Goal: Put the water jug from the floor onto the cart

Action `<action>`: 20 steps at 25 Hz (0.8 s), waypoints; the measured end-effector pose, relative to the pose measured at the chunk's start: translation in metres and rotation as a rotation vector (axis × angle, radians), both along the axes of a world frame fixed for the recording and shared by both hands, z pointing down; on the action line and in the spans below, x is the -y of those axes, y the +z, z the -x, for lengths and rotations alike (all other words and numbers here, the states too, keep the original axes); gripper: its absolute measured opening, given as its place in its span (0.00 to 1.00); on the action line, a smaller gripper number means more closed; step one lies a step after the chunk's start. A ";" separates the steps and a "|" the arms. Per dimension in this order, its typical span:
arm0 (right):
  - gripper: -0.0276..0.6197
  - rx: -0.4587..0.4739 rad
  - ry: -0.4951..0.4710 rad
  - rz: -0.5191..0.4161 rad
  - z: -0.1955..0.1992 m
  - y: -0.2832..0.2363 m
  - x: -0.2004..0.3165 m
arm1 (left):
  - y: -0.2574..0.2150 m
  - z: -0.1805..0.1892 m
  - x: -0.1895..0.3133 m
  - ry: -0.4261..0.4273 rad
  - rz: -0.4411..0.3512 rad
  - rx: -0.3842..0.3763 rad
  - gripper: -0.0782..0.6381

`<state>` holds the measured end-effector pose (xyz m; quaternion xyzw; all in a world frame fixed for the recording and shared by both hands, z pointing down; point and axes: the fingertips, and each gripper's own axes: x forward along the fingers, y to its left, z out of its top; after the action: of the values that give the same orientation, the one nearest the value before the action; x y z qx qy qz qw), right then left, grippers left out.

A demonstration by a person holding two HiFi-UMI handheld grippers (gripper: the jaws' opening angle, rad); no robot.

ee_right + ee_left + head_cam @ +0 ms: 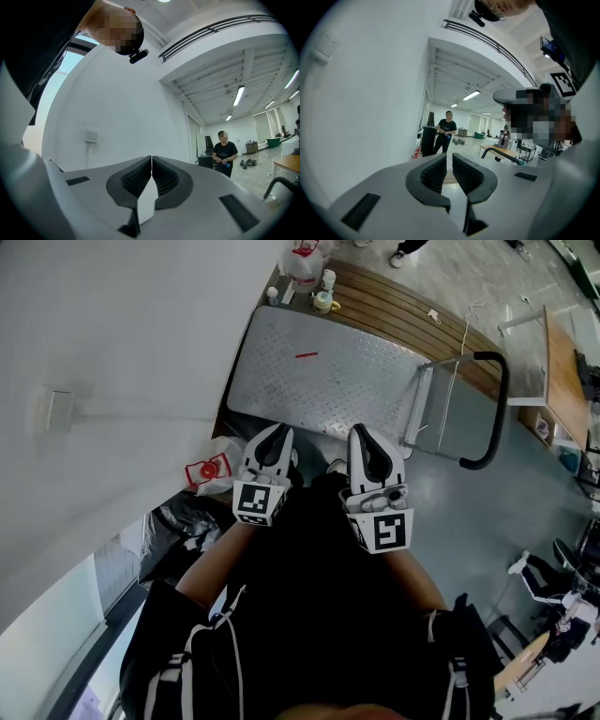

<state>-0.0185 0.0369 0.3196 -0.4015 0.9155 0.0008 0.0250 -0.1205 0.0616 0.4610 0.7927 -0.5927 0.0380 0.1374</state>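
Cart (328, 381) at 12 o'clock: deck bare, nothing loaded yet. Red-capped water jug (211, 472) sits on the floor (450, 521) at 9 o'clock of our left claw (277, 432). Left claw is all but pressed together, right claw (364, 432) fully; both empty. We judge grab, lift and place all pending.

Bright, even light from ceiling strips (239, 95), soft shadows, fisheye curvature and dark corners in both gripper views.
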 end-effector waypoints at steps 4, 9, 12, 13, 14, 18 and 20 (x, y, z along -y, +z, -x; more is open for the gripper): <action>0.07 -0.019 -0.017 0.016 0.015 0.009 -0.003 | 0.029 0.028 -0.010 -0.033 0.057 0.016 0.15; 0.07 -0.043 -0.036 0.024 0.037 0.015 -0.006 | 0.080 0.070 -0.036 -0.083 0.132 0.118 0.15; 0.07 -0.063 -0.041 0.027 0.041 0.017 -0.008 | 0.102 0.095 -0.047 -0.117 0.178 0.159 0.17; 0.07 -0.073 -0.040 0.030 0.042 0.019 -0.009 | 0.106 0.103 -0.048 -0.134 0.191 0.153 0.18; 0.07 -0.084 -0.039 0.036 0.042 0.021 -0.009 | 0.111 0.111 -0.049 -0.152 0.206 0.139 0.19; 0.07 -0.098 -0.027 0.048 0.043 0.025 -0.011 | 0.129 0.130 -0.051 -0.197 0.254 0.069 0.21; 0.07 -0.108 -0.029 0.047 0.045 0.026 -0.013 | 0.148 0.137 -0.056 -0.220 0.305 0.021 0.23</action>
<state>-0.0633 0.0495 0.3452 -0.3882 0.9210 0.0005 -0.0338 -0.2575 0.1176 0.6088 0.6925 -0.6647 0.1207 0.2531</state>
